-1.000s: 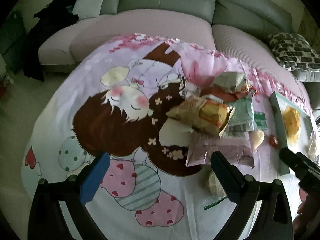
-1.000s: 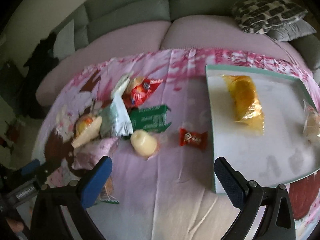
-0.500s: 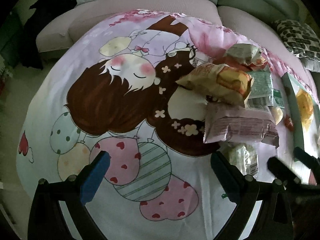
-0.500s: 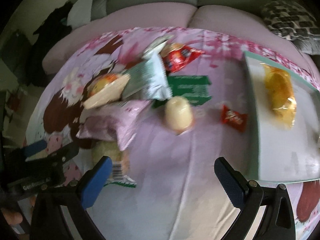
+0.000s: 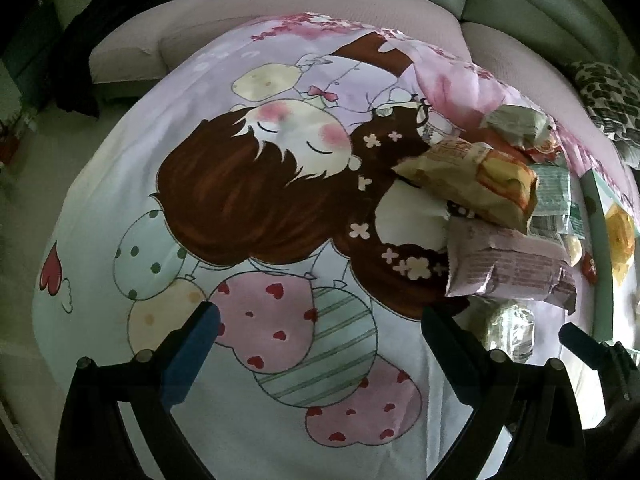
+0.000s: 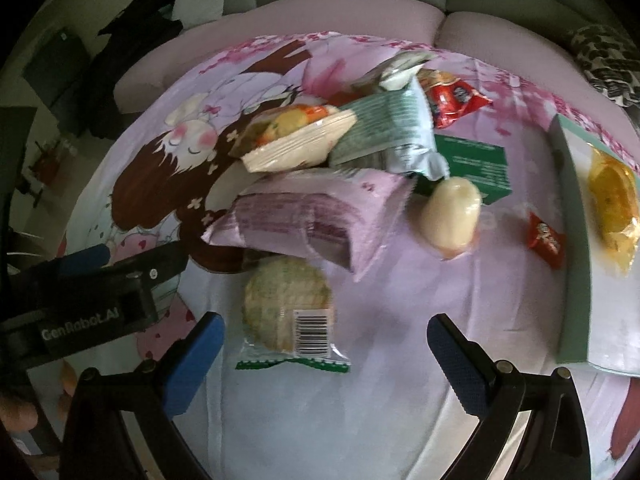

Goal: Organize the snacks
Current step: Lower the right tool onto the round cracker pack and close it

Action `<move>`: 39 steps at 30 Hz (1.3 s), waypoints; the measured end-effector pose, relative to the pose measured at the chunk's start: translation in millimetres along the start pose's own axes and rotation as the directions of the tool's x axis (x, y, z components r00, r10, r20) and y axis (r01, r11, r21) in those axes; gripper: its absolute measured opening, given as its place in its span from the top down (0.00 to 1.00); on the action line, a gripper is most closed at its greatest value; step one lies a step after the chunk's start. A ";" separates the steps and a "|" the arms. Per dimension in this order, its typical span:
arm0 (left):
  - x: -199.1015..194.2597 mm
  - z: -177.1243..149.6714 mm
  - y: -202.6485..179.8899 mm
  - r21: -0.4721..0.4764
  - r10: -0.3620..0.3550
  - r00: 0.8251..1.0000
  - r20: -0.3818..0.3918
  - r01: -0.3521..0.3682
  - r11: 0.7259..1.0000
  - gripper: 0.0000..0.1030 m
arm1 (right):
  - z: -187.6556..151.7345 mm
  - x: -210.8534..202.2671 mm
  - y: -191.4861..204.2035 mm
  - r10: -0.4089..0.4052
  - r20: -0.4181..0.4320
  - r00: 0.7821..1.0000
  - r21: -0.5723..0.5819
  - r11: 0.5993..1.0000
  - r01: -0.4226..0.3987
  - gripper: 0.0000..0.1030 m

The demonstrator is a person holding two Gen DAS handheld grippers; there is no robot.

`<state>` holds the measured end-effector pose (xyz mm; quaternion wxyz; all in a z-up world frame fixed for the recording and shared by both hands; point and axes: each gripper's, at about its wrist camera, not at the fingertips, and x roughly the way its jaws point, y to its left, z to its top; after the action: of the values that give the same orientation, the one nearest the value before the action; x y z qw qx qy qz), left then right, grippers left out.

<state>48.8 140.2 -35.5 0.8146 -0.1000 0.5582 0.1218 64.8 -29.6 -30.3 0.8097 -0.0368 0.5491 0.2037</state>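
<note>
A heap of snacks lies on a cartoon-print cloth [image 5: 248, 200]. In the right wrist view a round cracker pack [image 6: 290, 312] lies nearest, just ahead of my open right gripper [image 6: 326, 356]. Behind it are a pink bag [image 6: 312, 224], a yellow-white bag [image 6: 296, 142], a pale green bag [image 6: 394, 132], a red pack [image 6: 454, 98], a green box [image 6: 476, 164], a cream bun [image 6: 450, 216] and a small red candy [image 6: 546, 236]. My left gripper [image 5: 320, 352] is open and empty over the cloth, left of the pink bag [image 5: 508, 272] and yellow bag [image 5: 472, 180].
A teal-rimmed tray [image 6: 572, 248] at the right holds an orange-yellow pack [image 6: 614, 200]. The left gripper's body [image 6: 92, 300] shows at the left of the right wrist view. A grey and pink sofa [image 5: 320, 12] curves behind, with a patterned cushion [image 5: 612, 100].
Both grippers have come closer to the cloth and shifted left. The cracker pack now lies right before the right gripper. Both stay open.
</note>
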 end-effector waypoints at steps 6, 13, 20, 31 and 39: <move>0.0 0.2 0.6 0.001 0.002 1.000 0.002 -0.002 1.000 0.02 | 1.7 5.5 3.3 -0.017 -0.001 1.000 -0.006 1.000 0.017 0.06; -0.6 1.6 -0.7 -0.003 0.006 1.000 0.009 -0.006 1.000 0.02 | 5.3 4.9 -8.3 -0.018 0.005 1.000 0.035 0.999 0.017 0.14; -0.8 1.7 -0.8 -0.005 0.011 1.000 0.013 -0.010 1.000 0.02 | 6.0 -1.4 -10.1 0.001 0.021 1.000 0.044 0.999 -0.002 0.35; -3.5 1.9 -2.5 0.001 0.008 1.000 0.026 -0.008 1.000 0.02 | 7.2 -13.7 -29.1 0.024 0.027 0.999 0.073 0.997 -0.026 0.57; -7.8 2.6 -5.1 0.003 -0.006 0.999 0.041 0.006 1.000 0.02 | 6.3 -18.6 -67.2 0.004 0.028 1.000 0.159 0.987 -0.008 0.57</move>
<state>50.0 135.5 -27.2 0.8264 -0.0979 0.5412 0.1204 89.4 -94.6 -22.1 0.8170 0.0324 0.5523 0.1624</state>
